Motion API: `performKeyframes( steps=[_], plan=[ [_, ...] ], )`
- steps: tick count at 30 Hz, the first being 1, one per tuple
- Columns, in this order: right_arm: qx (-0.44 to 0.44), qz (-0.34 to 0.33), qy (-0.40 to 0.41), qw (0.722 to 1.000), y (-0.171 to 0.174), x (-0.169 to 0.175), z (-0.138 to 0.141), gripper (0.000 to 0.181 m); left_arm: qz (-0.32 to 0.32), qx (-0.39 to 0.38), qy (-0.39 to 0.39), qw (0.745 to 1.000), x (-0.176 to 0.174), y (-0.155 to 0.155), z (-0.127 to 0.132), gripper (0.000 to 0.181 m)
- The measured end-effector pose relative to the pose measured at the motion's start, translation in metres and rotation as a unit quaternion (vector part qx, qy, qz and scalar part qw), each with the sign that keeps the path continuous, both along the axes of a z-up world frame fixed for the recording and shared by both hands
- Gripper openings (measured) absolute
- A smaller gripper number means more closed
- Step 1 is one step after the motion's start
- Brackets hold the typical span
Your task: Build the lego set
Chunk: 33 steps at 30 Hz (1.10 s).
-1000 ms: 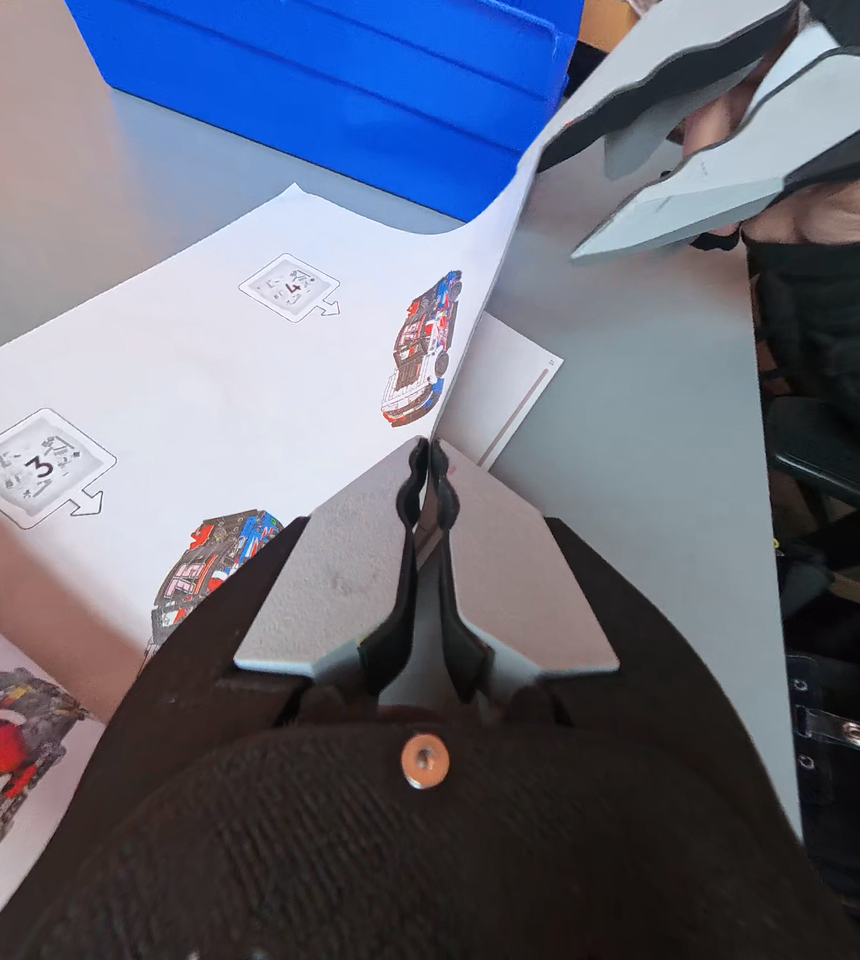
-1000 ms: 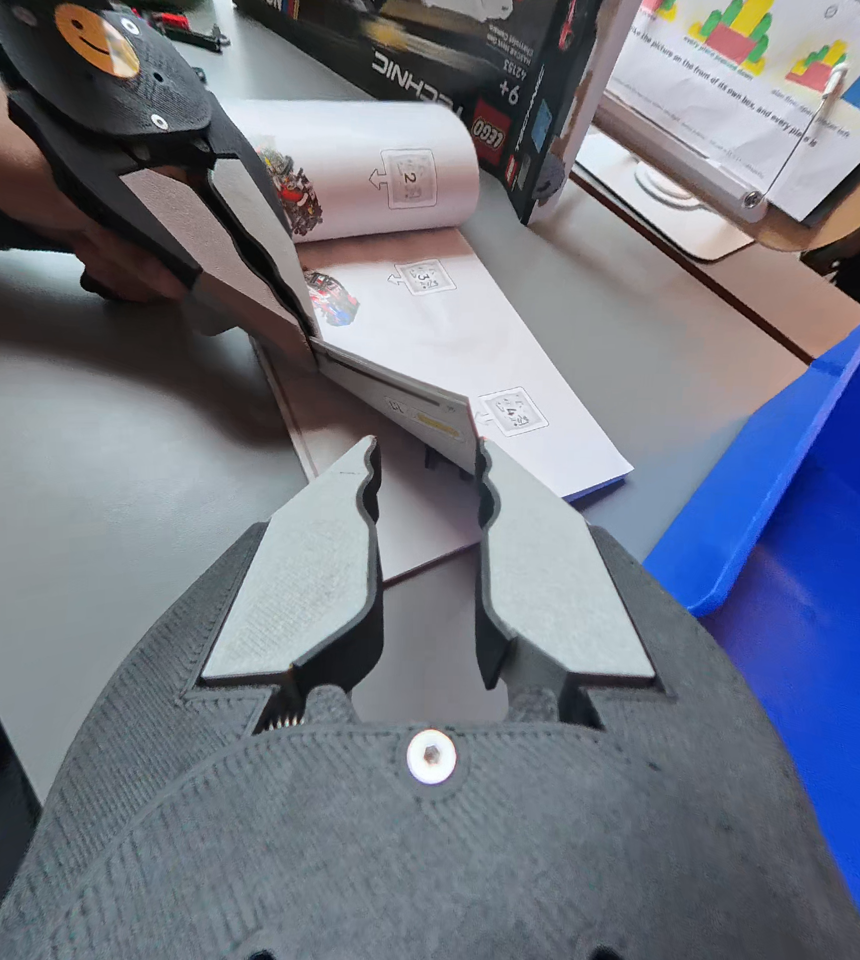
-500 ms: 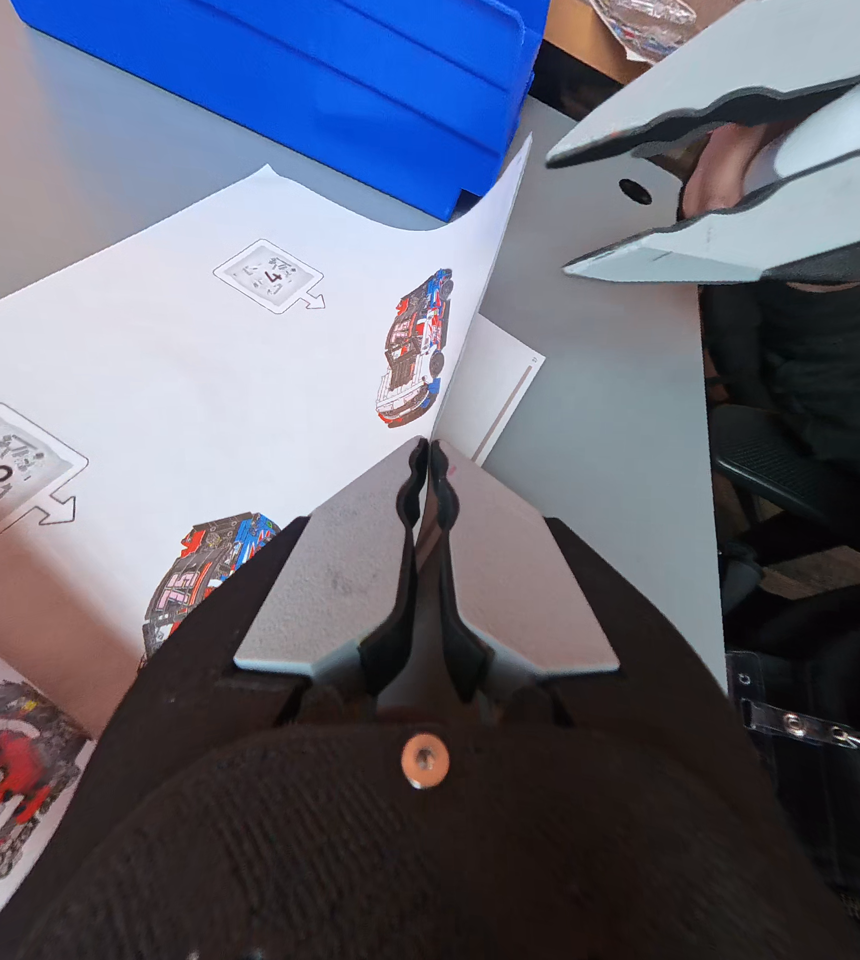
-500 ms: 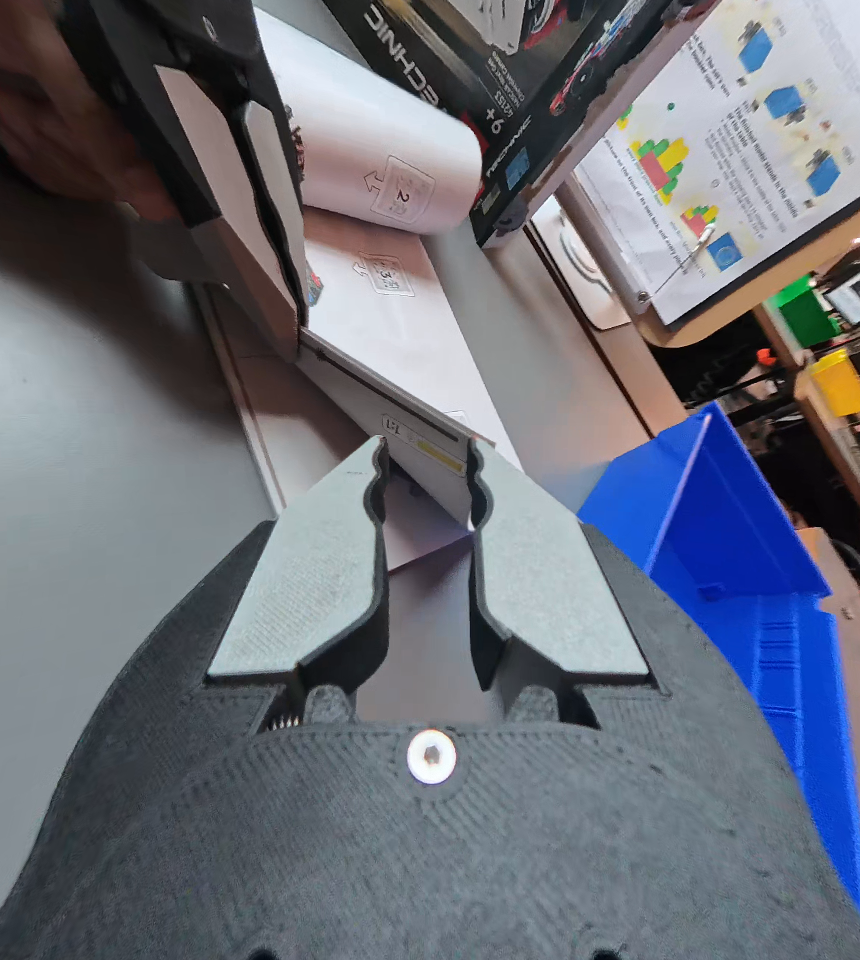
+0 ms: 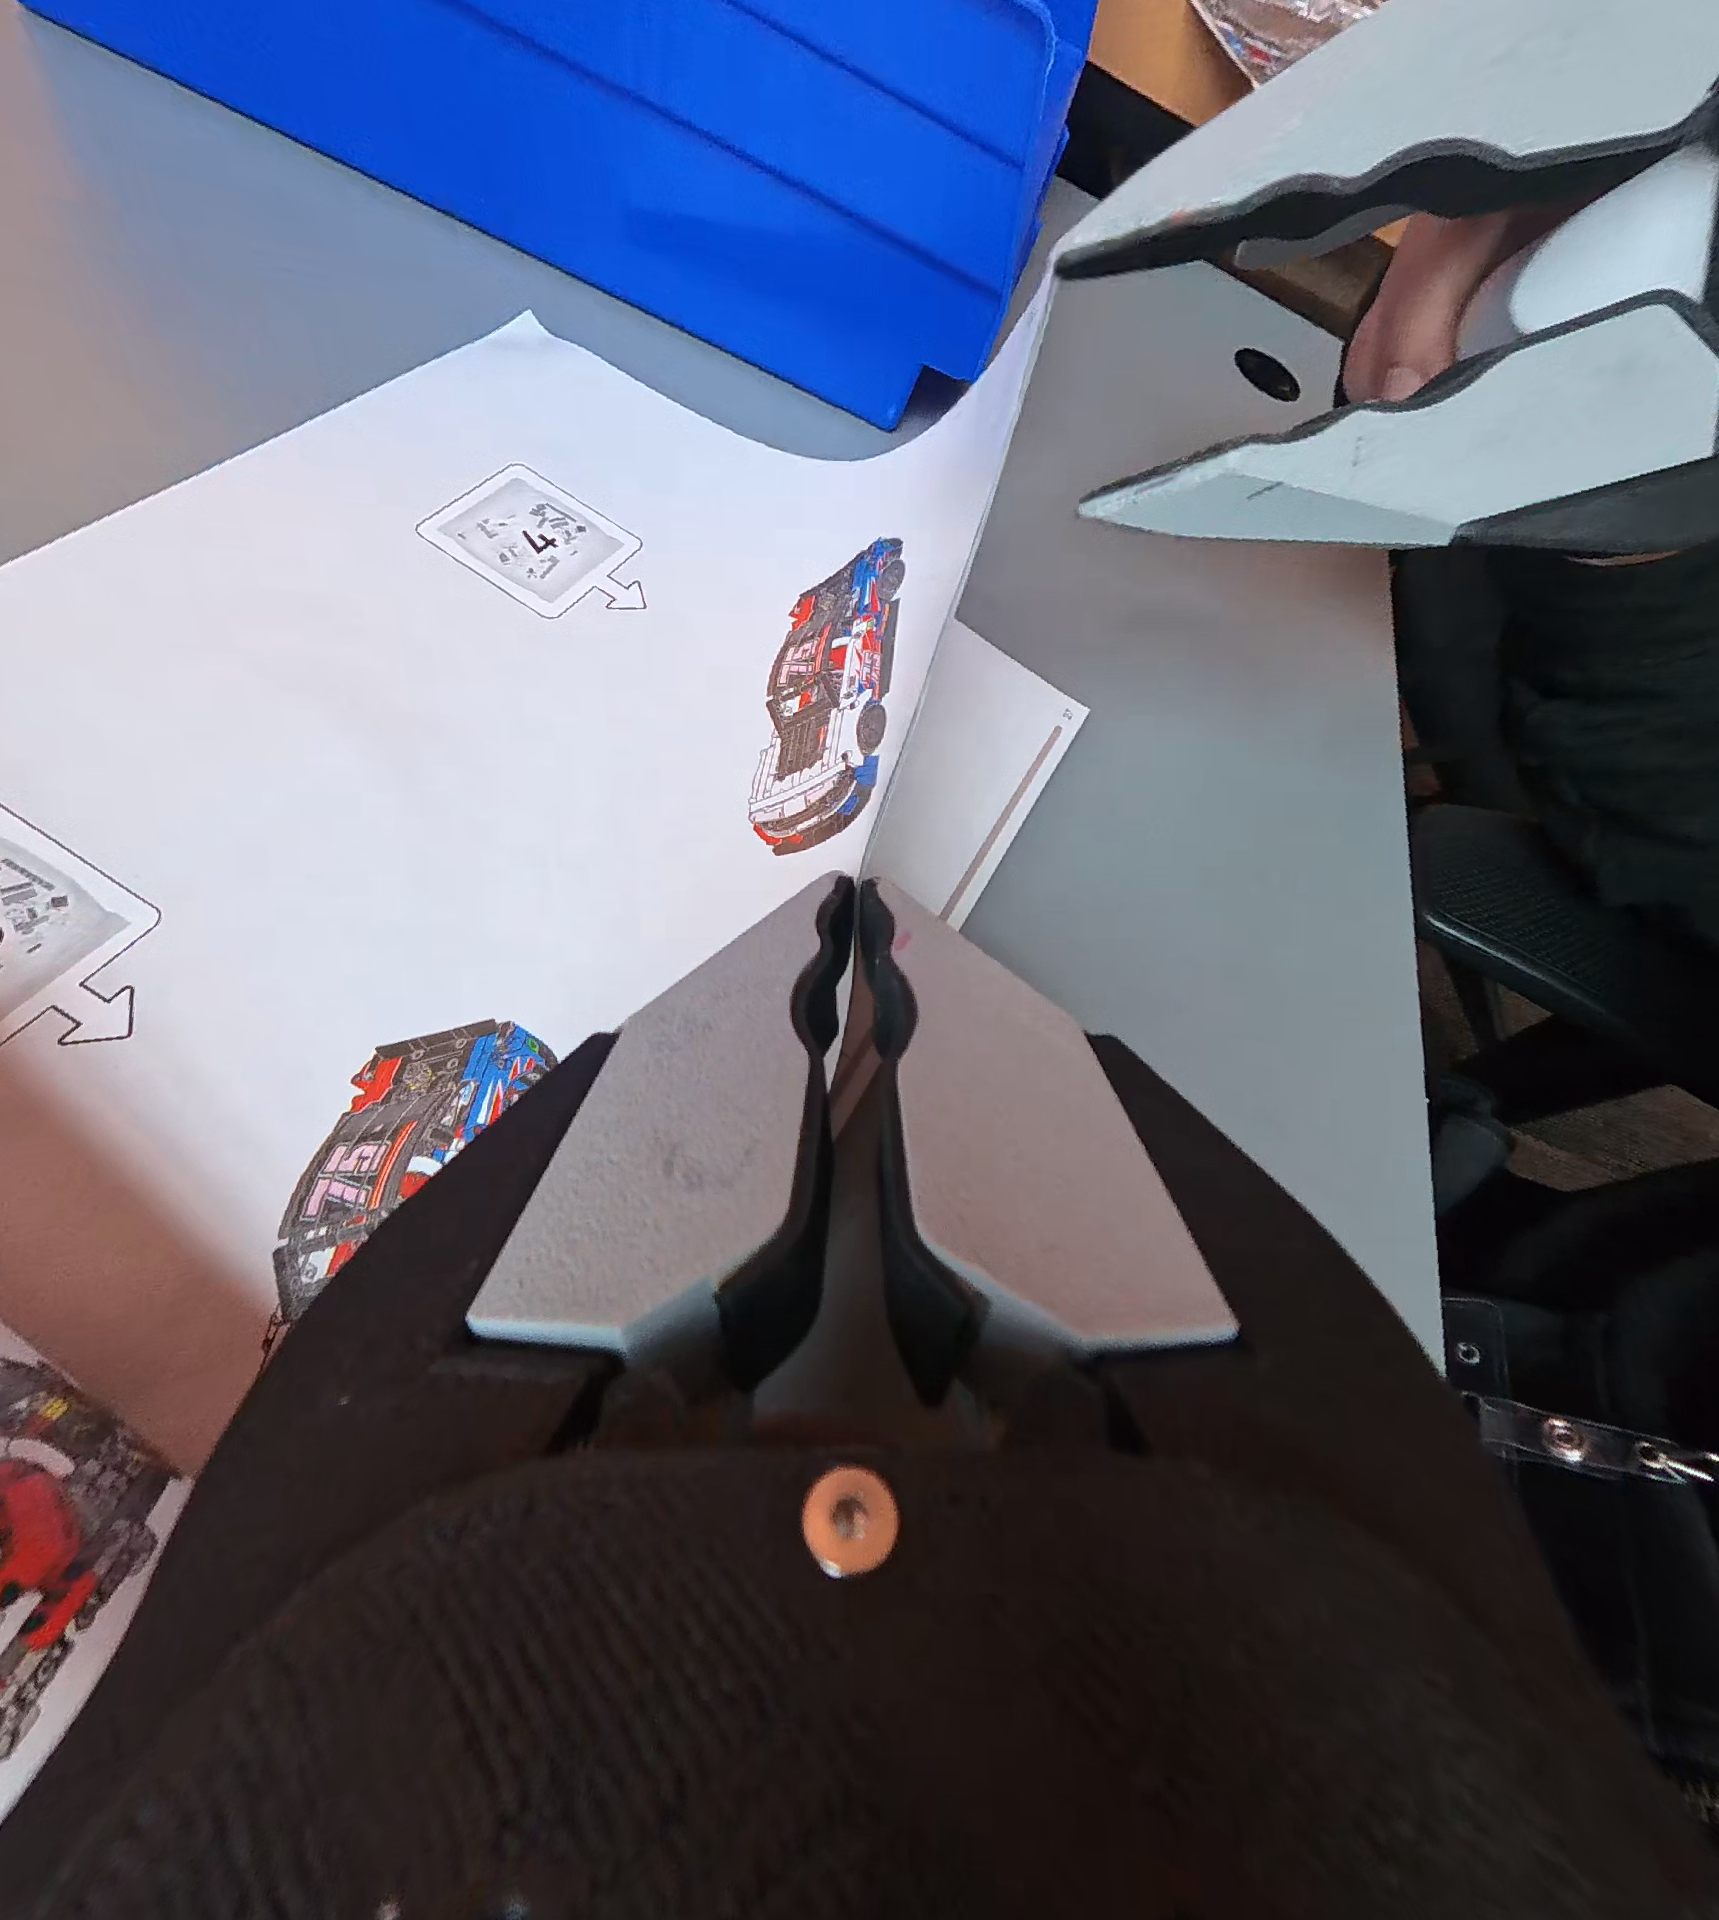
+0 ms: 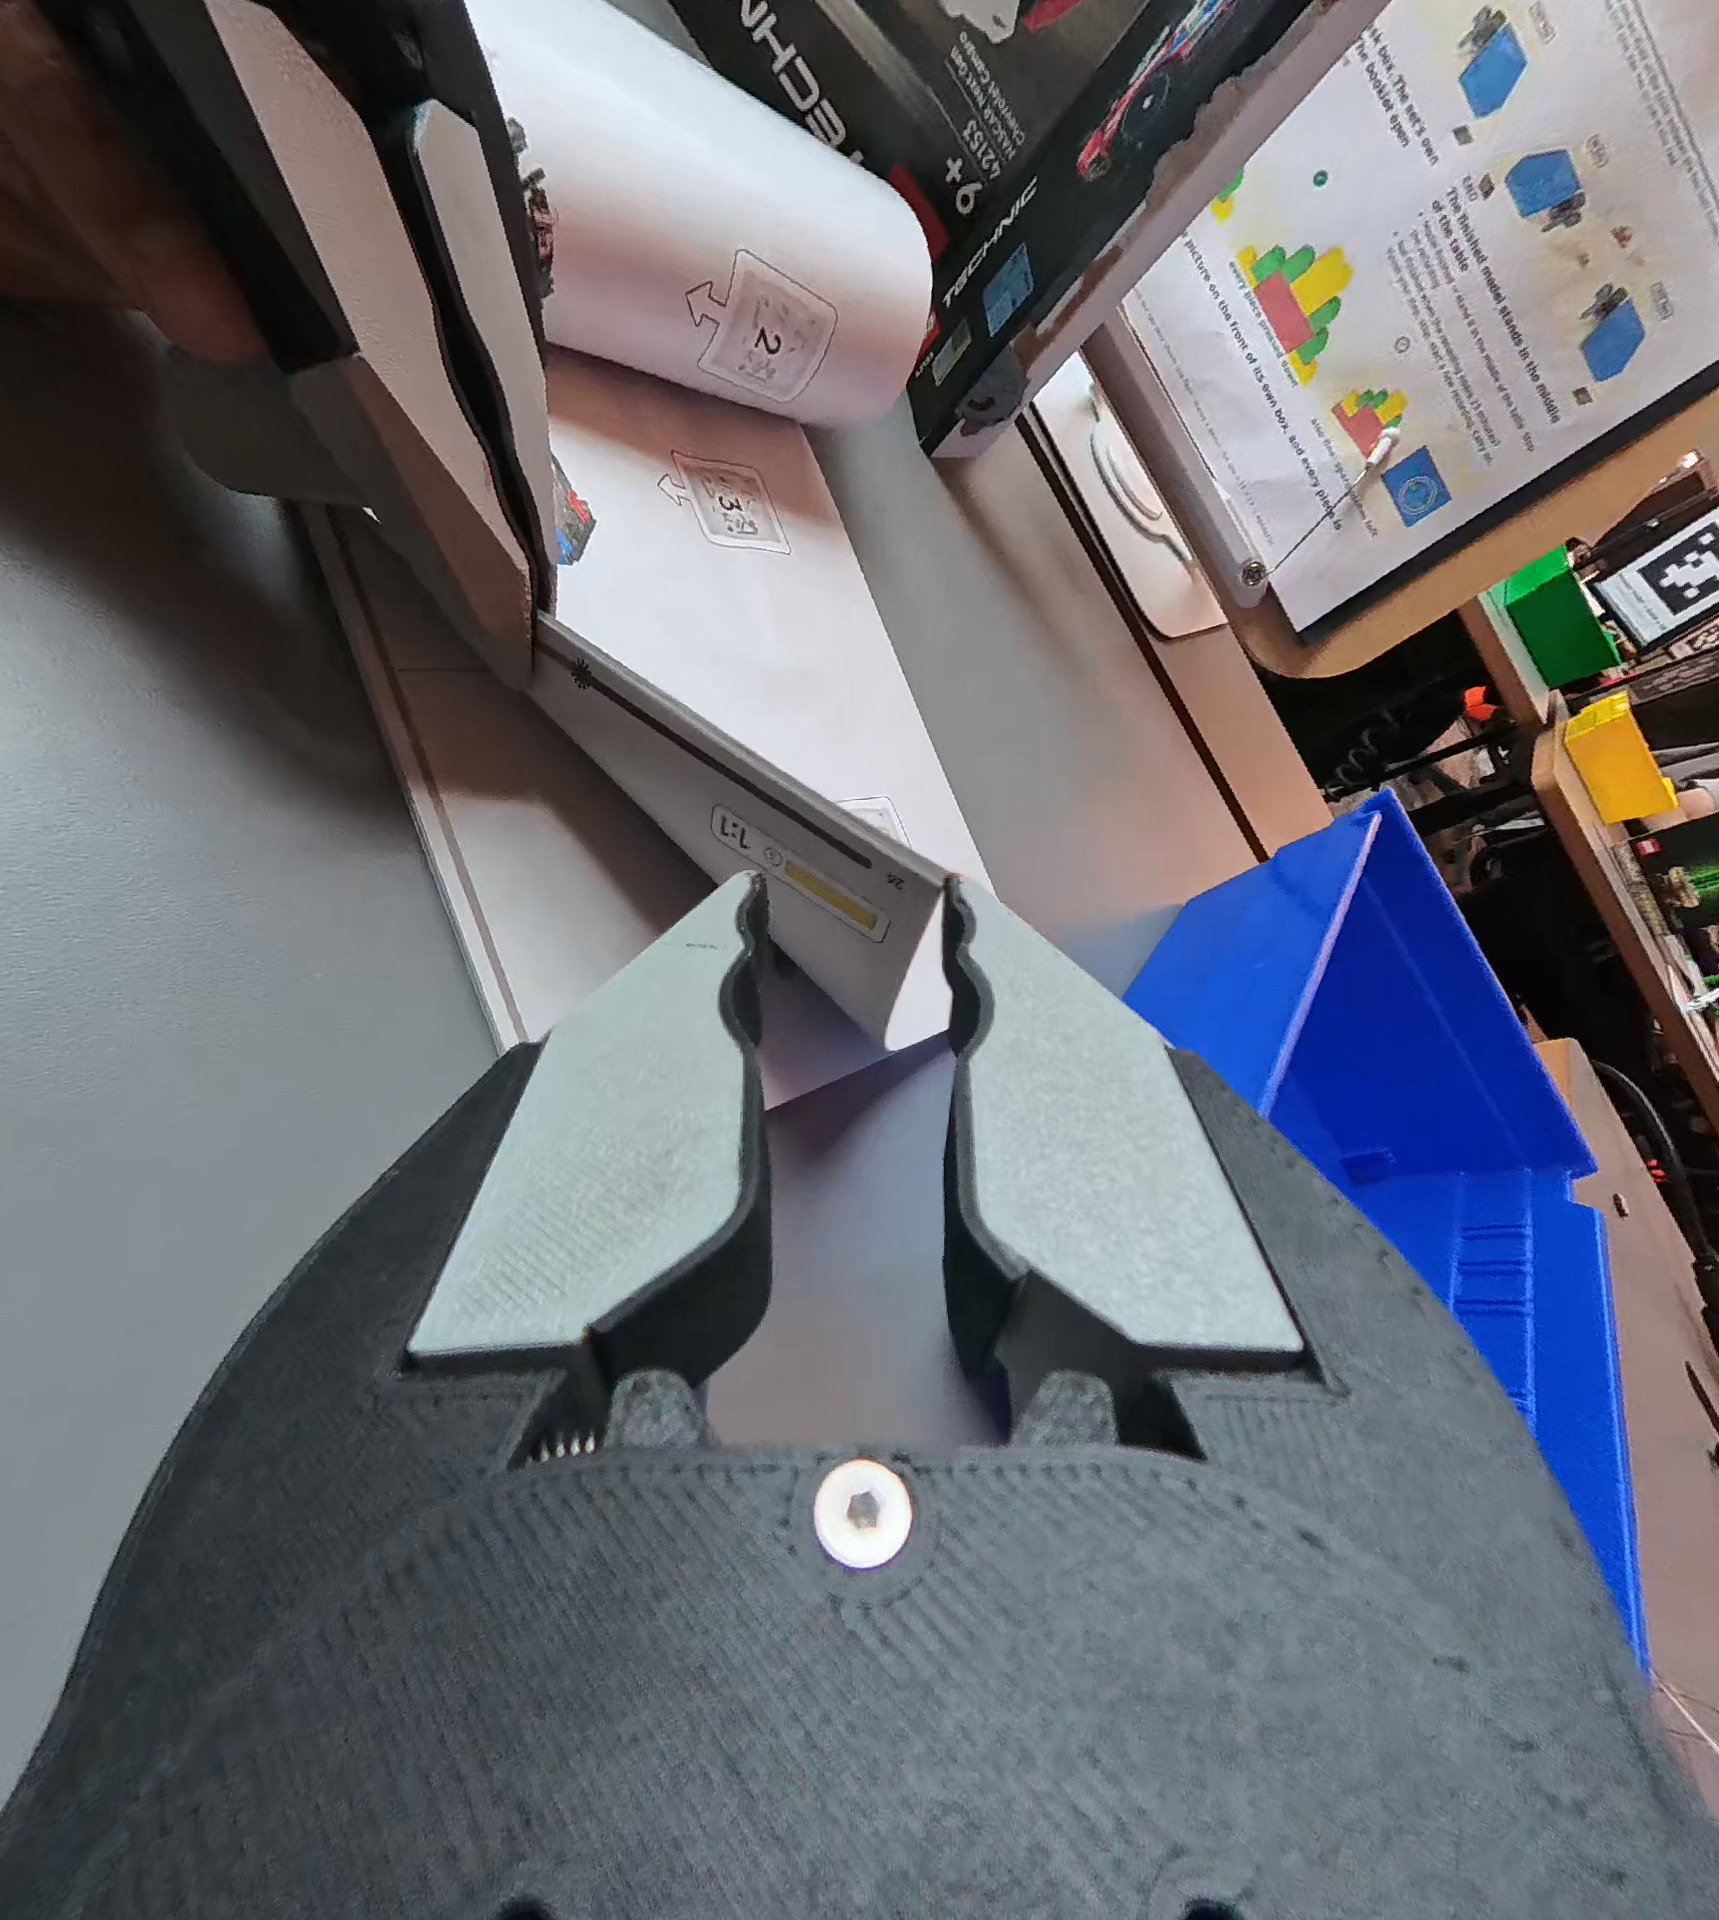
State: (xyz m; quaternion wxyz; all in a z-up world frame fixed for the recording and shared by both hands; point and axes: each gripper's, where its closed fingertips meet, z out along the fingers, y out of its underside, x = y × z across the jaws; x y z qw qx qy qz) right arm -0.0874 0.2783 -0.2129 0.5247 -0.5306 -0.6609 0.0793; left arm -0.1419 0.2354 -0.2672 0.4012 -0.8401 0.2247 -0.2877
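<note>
The left gripper (image 5: 847, 896) is clenched on the lifted page edge of the instruction booklet (image 5: 439, 748), which lies open on the grey tabletop (image 5: 1198, 935) beside a blue bin (image 5: 689, 177). The right gripper (image 6: 850, 904) hangs released, its fingers straddling that page's far corner.

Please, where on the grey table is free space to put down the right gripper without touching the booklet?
Free: the bare grey table left of the instruction booklet, toward the near edge. A narrower strip runs between booklet and the set box. Crowded: the blue bin borders the booklet's corner, and the left gripper pinches lifted pages there.
</note>
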Motion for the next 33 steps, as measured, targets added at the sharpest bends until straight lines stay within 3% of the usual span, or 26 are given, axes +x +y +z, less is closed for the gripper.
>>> performKeyframes(
  steps=[20, 24, 26, 28, 31, 33],
  plan=[
    [-0.012, 0.015, -0.025, 1.000, -0.008, 0.005, -0.013, 0.023, -0.005, -0.012, 0.008, 1.000, 0.002, -0.001, -0.005, 0.000],
    [-0.054, 0.045, 0.000, 0.998, -0.020, 0.003, -0.007, 0.025, -0.012, -0.016, 0.020, 1.000, 0.005, -0.004, -0.008, 0.003],
    [-0.103, 0.052, 0.038, 0.993, -0.022, 0.002, 0.003, 0.032, -0.030, -0.033, 0.014, 0.999, 0.010, -0.011, -0.011, 0.018],
    [-0.190, 0.046, 0.076, 0.978, -0.019, -0.001, 0.008, 0.059, -0.036, -0.043, 0.012, 0.998, 0.012, -0.016, -0.012, 0.046],
    [-0.353, 0.056, 0.128, 0.925, -0.021, -0.019, 0.013, 0.094, -0.032, -0.042, 0.004, 0.999, 0.010, -0.022, -0.010, 0.060],
    [-0.423, 0.074, 0.155, 0.890, -0.025, -0.036, 0.019, 0.104, -0.025, -0.040, 0.006, 0.999, 0.006, -0.026, -0.010, 0.060]
  ],
)
